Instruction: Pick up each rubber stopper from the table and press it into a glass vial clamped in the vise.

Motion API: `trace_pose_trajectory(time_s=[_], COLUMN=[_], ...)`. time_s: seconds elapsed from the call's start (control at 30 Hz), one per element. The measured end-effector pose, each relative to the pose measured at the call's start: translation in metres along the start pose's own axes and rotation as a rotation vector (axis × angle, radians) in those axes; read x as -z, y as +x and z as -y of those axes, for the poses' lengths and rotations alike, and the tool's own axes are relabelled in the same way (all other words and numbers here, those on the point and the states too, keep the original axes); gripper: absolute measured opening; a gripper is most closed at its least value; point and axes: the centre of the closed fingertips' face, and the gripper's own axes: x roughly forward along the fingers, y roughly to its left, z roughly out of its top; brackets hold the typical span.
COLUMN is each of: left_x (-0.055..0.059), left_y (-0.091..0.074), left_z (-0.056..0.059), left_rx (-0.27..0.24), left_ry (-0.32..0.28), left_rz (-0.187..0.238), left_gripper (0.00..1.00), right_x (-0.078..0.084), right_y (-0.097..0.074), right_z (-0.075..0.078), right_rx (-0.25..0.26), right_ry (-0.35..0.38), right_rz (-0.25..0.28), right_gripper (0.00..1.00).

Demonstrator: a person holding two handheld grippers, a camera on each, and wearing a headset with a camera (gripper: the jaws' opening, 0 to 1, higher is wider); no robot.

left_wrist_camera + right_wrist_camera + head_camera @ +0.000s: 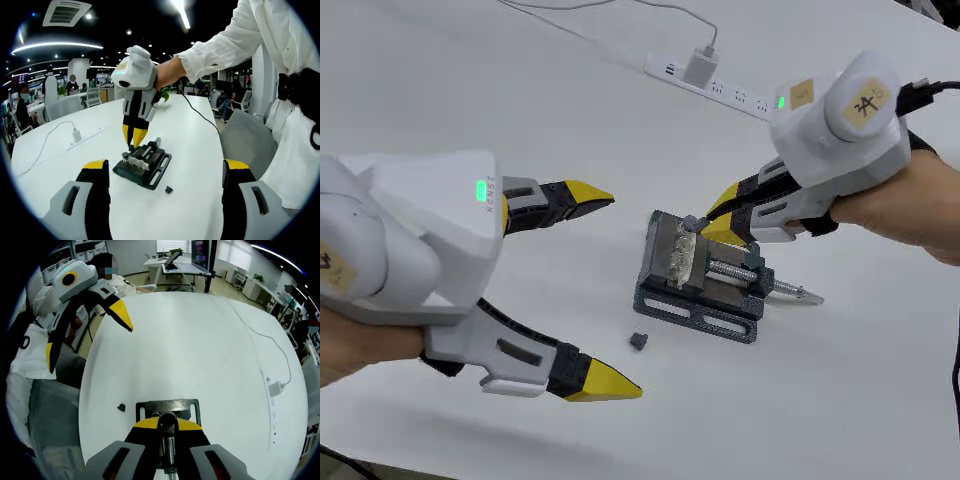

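Left claw (622,295) hangs spread wide above the table (520,110), and a loose stopper (639,340) lies just right of its lower tip, near the vise (698,305). Right claw (703,228) is pinched on a second stopper (693,222), held at the far end of the glass vials (677,262) clamped in that vise.

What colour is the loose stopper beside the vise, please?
The stopper is dark grey; head view shows it best.
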Motion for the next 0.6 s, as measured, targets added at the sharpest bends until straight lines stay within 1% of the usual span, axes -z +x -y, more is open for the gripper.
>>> trace_pose_trajectory(time_s=[0.07, 0.17, 0.33, 0.5, 0.6], left_x=[0.001, 0.003, 0.006, 0.007, 0.008], left_y=[0.001, 0.002, 0.004, 0.004, 0.003], left_z=[0.0, 0.001, 0.003, 0.002, 0.001], left_rx=[0.0, 0.003, 0.012, 0.01, 0.008], left_ry=[-0.005, -0.006, -0.011, -0.015, -0.019], left_rz=[0.002, -0.002, 0.0, 0.004, 0.005], left_gripper=[0.93, 0.93, 0.93, 0.93, 0.93], right_x=[0.003, 0.009, 0.014, 0.011, 0.012], right_y=[0.005, 0.015, 0.018, 0.018, 0.02], right_z=[-0.001, 0.004, 0.006, 0.003, 0.006], right_rx=[-0.002, 0.003, 0.006, 0.011, 0.008], right_ry=[-0.013, -0.028, -0.044, -0.047, -0.049], right_rz=[-0.024, -0.05, -0.078, -0.086, -0.095], right_gripper=[0.05, 0.05, 0.05, 0.05, 0.05])
